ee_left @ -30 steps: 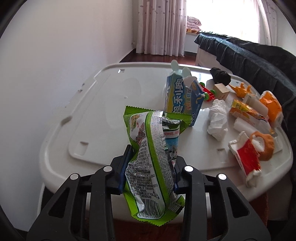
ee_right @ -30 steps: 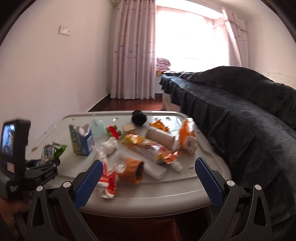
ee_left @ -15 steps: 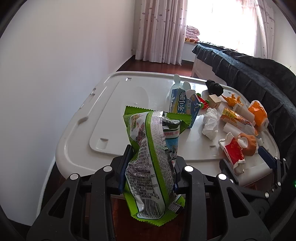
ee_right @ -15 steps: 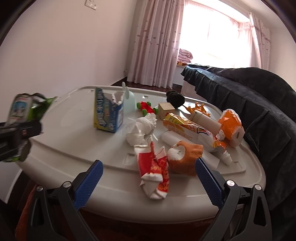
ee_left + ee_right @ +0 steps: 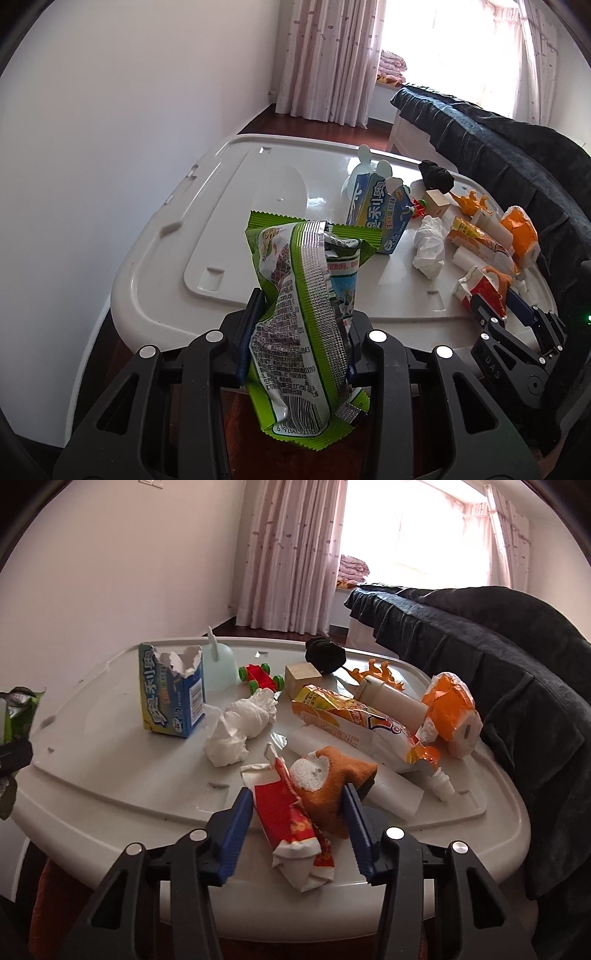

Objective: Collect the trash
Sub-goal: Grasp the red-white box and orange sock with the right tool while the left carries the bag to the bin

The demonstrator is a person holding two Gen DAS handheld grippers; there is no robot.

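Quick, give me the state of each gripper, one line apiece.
Left gripper: shut on the green snack wrapper.
Right gripper: open, fingers either side of the red wrapper and orange sock.

Crumpled green wrapper [image 5: 306, 314] upright; red wrapper [image 5: 291, 819] flat

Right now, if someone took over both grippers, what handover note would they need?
Left gripper: shut on the green snack bag, held off the white lid.
Right gripper: open, jaws either side of the red wrapper and orange sock, nothing gripped.
Done: green bag picked up.
Left on the lid: red wrapper, crumpled tissue, torn blue carton, yellow wrapper.
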